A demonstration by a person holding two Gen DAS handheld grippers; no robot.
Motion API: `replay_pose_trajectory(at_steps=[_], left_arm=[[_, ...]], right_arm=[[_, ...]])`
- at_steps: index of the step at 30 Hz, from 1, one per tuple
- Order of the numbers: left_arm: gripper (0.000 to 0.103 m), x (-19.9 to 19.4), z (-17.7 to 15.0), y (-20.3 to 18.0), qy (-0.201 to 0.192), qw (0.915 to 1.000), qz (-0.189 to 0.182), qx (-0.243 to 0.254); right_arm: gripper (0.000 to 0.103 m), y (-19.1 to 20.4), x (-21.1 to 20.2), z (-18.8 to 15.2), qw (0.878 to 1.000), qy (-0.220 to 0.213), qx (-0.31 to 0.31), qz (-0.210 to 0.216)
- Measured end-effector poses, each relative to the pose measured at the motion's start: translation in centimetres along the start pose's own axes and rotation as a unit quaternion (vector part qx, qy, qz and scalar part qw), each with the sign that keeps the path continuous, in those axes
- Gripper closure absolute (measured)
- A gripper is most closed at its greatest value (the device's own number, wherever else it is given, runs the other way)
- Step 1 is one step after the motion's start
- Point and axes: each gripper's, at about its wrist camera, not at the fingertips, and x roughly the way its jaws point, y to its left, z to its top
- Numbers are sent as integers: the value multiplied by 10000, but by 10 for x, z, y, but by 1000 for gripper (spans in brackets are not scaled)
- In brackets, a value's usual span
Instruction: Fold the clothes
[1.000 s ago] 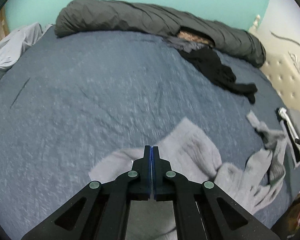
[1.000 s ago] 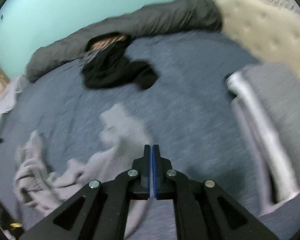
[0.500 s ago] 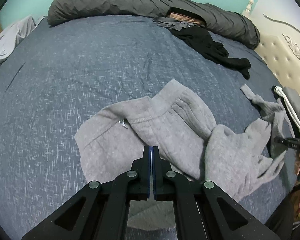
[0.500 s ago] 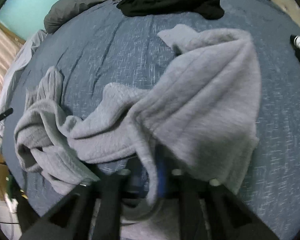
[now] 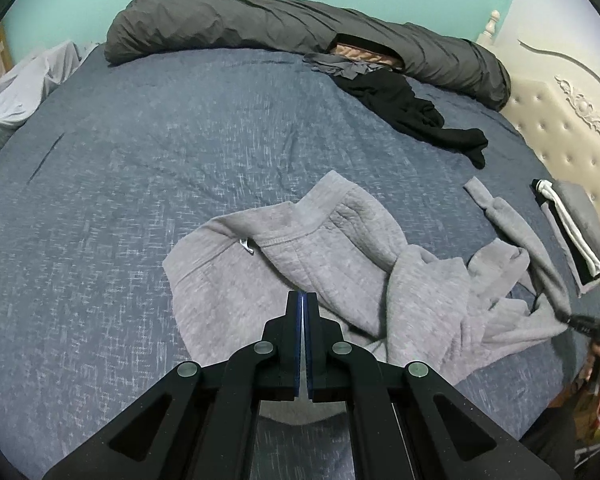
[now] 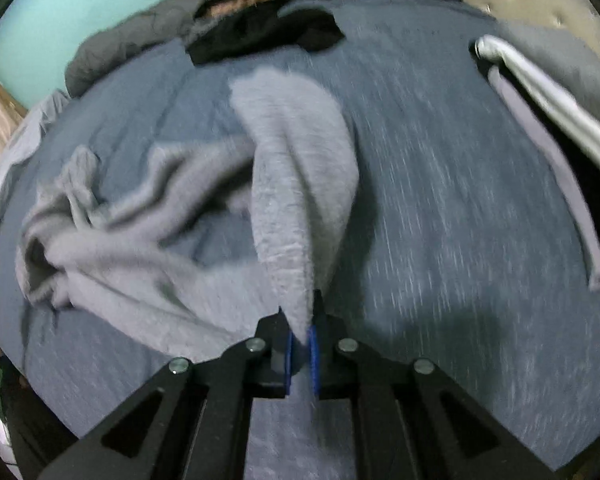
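A crumpled grey sweatshirt (image 5: 300, 264) lies on the blue bed cover (image 5: 140, 160); it also shows in the right wrist view (image 6: 296, 184). My left gripper (image 5: 302, 300) is shut and empty, hovering above the sweatshirt's near part. My right gripper (image 6: 300, 328) is shut on a fold of the grey sweatshirt and holds that part lifted off the bed. The right gripper also shows at the far right edge of the left wrist view (image 5: 592, 324).
A black garment (image 5: 412, 112) lies at the back by a rolled dark grey duvet (image 5: 300, 28). A folded stack of dark and grey clothes (image 5: 572, 228) sits by the cream headboard (image 5: 560, 120). A light grey sheet (image 5: 16, 92) lies at the left edge.
My right gripper has pulled back with the sweatshirt fold in it, stretching the cloth out. The left gripper has risen slightly and stays shut.
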Motion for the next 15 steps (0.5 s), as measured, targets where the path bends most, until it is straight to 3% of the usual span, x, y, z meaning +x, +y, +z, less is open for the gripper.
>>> replay_pose_trajectory(at_steps=[1, 3, 6, 11, 15], left_arm=[[102, -3, -1, -1, -11, 10000, 17, 24], [102, -5, -2, 0, -20, 10000, 41, 34], [102, -6, -2, 3, -18, 10000, 67, 7], [98, -1, -3, 10, 1, 9999, 75, -98], [97, 8, -3, 12, 46, 9999, 43, -126]], right_arm=[[96, -1, 3, -4, 9999, 75, 61, 47], [85, -2, 4, -8, 9998, 98, 151, 65], [69, 5, -19, 4, 9993, -339, 161, 64], [58, 34, -52, 40, 9946, -955, -138, 378], [55, 55, -33, 69, 9945, -647, -261, 777]])
